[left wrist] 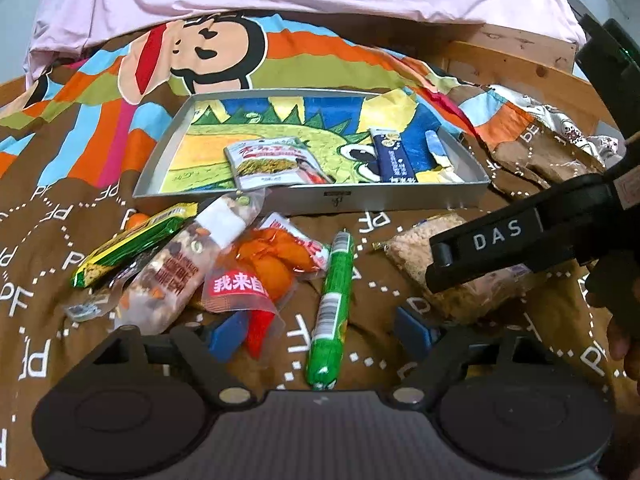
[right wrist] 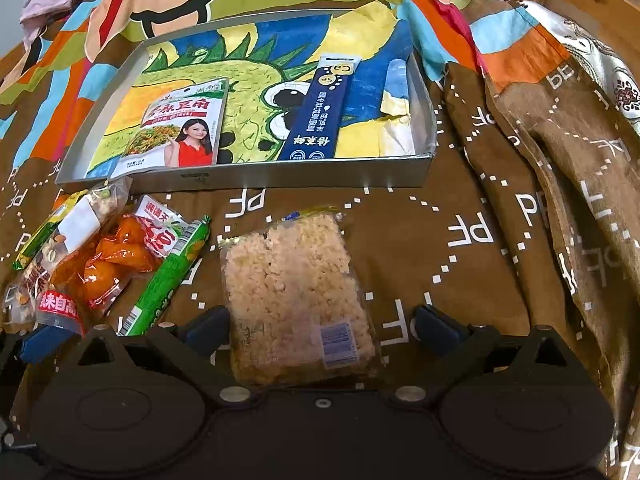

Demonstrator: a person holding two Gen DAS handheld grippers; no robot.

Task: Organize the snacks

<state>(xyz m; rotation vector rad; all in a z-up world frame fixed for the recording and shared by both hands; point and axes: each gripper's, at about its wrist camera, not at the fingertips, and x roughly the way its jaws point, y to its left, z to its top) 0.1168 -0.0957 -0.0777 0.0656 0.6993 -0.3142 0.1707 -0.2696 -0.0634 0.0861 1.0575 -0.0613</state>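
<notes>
Blue pads (right wrist: 208, 326) of the right gripper (right wrist: 320, 326) are spread wide, with the near end of the rice-crisp bar (right wrist: 296, 292) lying between them, not yet pinched. The left gripper (left wrist: 320, 334) is likewise held released, its fingers straddling the green sausage stick (left wrist: 330, 312) and the corner of the orange snack pouch (left wrist: 260, 276). A nut mix bag (left wrist: 188, 264) and a green-yellow bar (left wrist: 132, 244) are heaped just beside. Beyond them, on the brown blanket (right wrist: 472, 216), the grey tray (right wrist: 280, 178) is seen holding a tofu snack packet (right wrist: 180, 124) and a dark blue sachet (right wrist: 320, 112), apart from each other.
</notes>
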